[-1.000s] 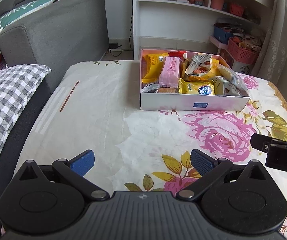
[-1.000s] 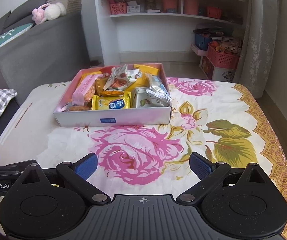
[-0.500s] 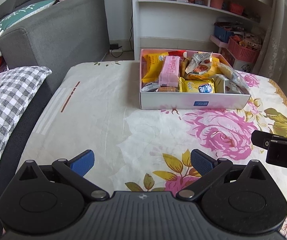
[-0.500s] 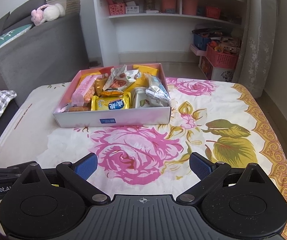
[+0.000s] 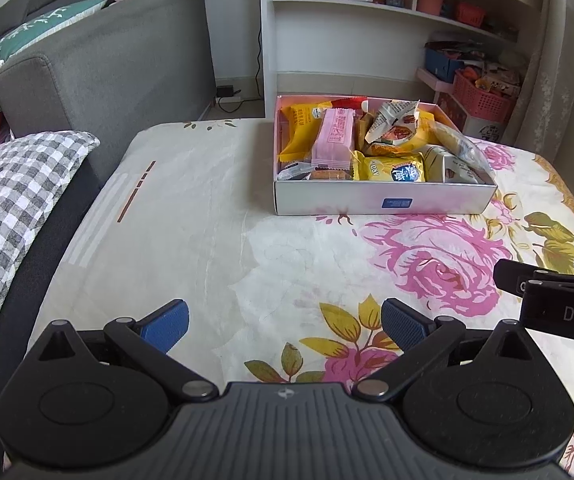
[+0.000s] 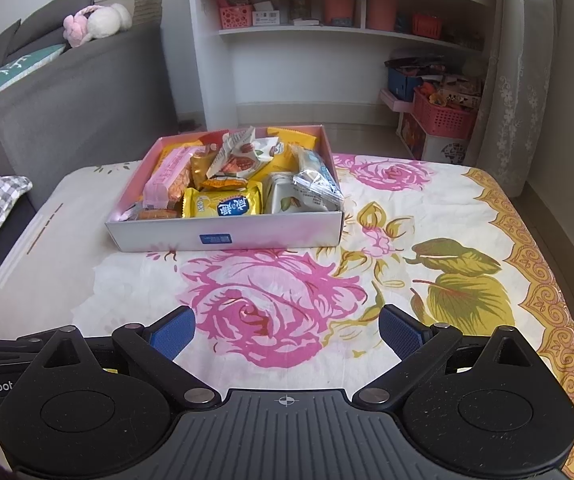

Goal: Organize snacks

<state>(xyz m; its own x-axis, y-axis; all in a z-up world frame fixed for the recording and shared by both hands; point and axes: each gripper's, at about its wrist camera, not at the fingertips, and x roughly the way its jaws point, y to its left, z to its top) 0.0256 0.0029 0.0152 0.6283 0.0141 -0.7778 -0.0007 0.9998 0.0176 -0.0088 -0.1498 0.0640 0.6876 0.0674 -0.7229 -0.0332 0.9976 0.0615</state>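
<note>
A shallow white box (image 5: 383, 200) (image 6: 223, 236) stands on the flowered cloth, filled with several wrapped snacks: a pink pack (image 5: 333, 140) (image 6: 169, 176), yellow packs (image 5: 391, 168) (image 6: 223, 206) and a clear wrapper (image 6: 315, 176). My left gripper (image 5: 285, 322) is open and empty, well short of the box and to its left. My right gripper (image 6: 287, 326) is open and empty, in front of the box. Part of the right gripper shows at the right edge of the left wrist view (image 5: 551, 288).
A grey sofa (image 5: 107, 72) with a checked pillow (image 5: 11, 184) lies to the left. A white shelf unit (image 6: 327, 40) with baskets stands behind the table. A red basket (image 6: 443, 116) and a curtain (image 6: 519, 80) are at the right.
Both grippers have drifted slightly back from the box, still open and empty. The box and snacks have not moved.
</note>
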